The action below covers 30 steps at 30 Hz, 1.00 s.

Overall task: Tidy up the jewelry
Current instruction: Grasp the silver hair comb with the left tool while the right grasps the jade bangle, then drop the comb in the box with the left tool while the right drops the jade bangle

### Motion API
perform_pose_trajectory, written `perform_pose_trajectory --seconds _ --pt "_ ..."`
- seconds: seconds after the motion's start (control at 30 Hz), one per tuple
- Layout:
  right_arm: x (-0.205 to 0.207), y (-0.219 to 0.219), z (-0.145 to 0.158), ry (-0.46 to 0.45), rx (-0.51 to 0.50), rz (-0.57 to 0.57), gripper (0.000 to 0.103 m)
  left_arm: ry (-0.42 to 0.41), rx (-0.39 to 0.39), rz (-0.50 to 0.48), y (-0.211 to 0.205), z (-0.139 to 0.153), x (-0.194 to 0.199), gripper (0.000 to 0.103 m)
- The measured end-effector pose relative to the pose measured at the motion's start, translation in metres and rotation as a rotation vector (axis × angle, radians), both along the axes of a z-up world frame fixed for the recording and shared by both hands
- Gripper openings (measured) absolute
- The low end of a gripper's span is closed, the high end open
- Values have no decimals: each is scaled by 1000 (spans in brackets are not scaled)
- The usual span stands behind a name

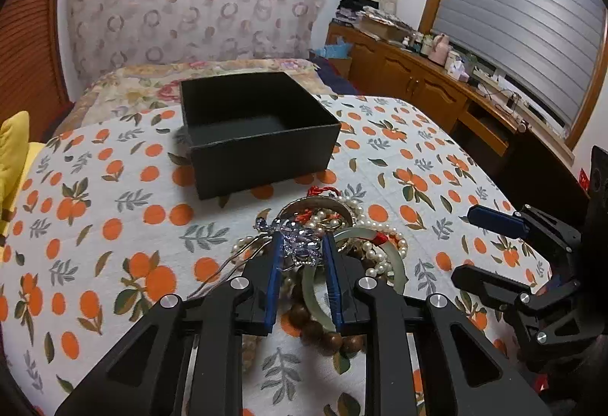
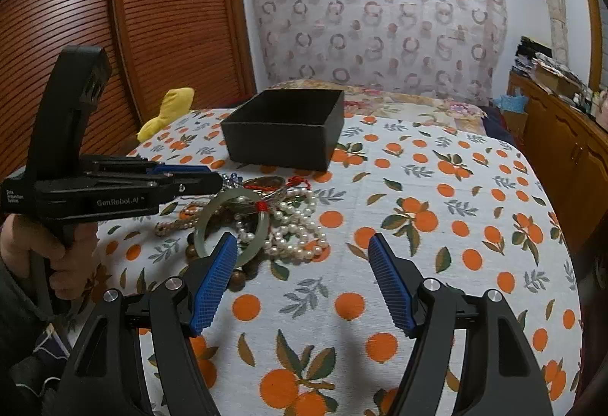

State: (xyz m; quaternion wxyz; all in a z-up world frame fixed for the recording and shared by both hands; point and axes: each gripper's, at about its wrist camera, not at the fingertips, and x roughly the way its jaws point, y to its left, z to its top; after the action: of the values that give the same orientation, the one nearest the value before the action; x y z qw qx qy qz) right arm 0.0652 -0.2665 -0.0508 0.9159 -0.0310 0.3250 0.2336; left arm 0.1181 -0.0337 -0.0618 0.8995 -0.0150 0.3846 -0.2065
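A heap of jewelry lies on the orange-print tablecloth (image 1: 114, 188): a purple crystal brooch (image 1: 300, 243), a pale green jade bangle (image 1: 391, 256), pearl strands (image 2: 300, 226), brown wooden beads (image 1: 326, 336) and a red cord (image 1: 323, 191). My left gripper (image 1: 303, 245) has its blue pads either side of the brooch, closed on it; it also shows in the right wrist view (image 2: 212, 176). My right gripper (image 2: 302, 245) is wide open and empty, right of the heap; it also shows in the left wrist view (image 1: 465, 239). An open black box (image 1: 258, 134) stands behind the heap and looks empty.
A yellow cushion (image 2: 167, 111) lies at the table's far left. A wooden louvred door (image 2: 114, 35) stands at the left. A wooden cabinet (image 1: 418, 85) with clutter runs along the right under a window. A floral cloth (image 1: 152, 85) lies behind the box.
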Motion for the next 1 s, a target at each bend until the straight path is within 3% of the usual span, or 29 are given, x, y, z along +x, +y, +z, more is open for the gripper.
perform_pose_trajectory --seconds 0.07,0.3,0.4,0.63,0.7,1.0 --pt "3 6 1 3 -10 22 72 -2 -5 7 5 2 -2 19" --pt "22 37 0 23 -57 96 39 -46 -23 48 27 17 -12 19" --pt "33 47 -6 54 -77 112 30 -60 -19 62 36 21 -17 19" --pt "48 54 -22 145 -105 142 23 -69 -20 88 50 23 -21 19" --pt "48 53 -21 132 -101 133 14 -76 -17 91 51 25 -21 19" --pt "49 44 3 66 -56 141 10 -112 -12 88 46 39 -13 19"
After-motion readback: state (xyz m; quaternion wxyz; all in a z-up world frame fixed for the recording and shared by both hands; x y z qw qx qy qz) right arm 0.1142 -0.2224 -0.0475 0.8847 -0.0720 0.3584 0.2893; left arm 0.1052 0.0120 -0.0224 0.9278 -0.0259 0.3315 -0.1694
